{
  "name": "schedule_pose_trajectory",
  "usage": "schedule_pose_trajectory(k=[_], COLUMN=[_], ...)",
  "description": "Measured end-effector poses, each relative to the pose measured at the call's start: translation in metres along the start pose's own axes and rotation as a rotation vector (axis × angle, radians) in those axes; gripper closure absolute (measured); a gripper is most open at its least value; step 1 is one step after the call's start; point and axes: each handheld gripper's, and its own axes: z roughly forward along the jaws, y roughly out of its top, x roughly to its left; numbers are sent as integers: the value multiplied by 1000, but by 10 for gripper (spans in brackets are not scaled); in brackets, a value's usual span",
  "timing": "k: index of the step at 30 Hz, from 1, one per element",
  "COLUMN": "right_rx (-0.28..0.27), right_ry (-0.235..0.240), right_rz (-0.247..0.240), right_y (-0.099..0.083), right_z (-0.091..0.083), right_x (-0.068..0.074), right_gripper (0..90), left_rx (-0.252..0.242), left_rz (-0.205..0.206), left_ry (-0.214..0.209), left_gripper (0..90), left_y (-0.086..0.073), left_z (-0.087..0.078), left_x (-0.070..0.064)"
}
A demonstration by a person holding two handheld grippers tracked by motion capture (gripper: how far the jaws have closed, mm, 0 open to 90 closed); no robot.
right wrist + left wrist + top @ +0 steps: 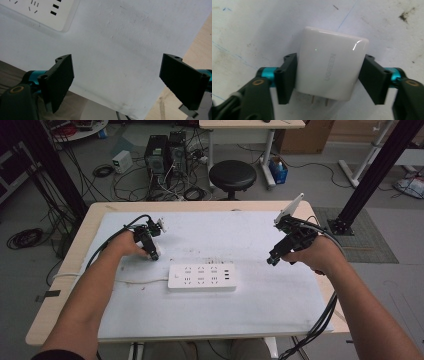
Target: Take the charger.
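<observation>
Left gripper view: charger [330,63] clamped inside left gripper [327,77].

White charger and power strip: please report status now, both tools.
Left tool shut on white charger, prongs free. Right tool open, holds nothing, above the mat. Power strip flat between them, sockets unobstructed.

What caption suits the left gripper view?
Left gripper clamps a white square plastic charger, prongs toward camera.

white wall chargers [329,65]: 1 | white power strips [201,276]: 1 | handheld grippers: 2, left [152,251], right [274,258] | white mats [260,300]: 1
</observation>
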Motion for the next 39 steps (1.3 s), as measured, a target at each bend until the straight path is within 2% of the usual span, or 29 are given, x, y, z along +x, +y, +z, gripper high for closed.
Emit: schedule_pose_trajectory(k=[3,6,9,15,17,28,30,34,39], right_rx=[4,2,4,7,7,9,7,8,4], right_ry=[1,0,-1,5,7,25,26,27,30], right_rz=[3,2,2,7,8,30,35,37,31], right_y=[-1,-1,-1,0,0,-1,-1,-4,-7], right_z=[1,2,2,2,2,-1,-2,-3,-5], right_x=[-1,-3,-3,-2,-3,-6,-6,-5,-2], right_gripper=[118,118,118,118,118,118,118,118,118], left_rx=[5,0,18,18,13,-1,13,-5,-13], left_rz=[3,-8,1,-33,-42,-57,-49,-67,-66], left_ry=[1,5,12,0,10,10,32,15,9], left_gripper=[421,422,424,425,425,425,425,425,425], left_y=[0,0,1,1,-1,-15,-17,-22,-27], left_z=[-1,0,-1,-9,-15,-59,-70,-92,-121], left_x=[-1,-3,-3,-6,-8,-30,-37,-50,-70])
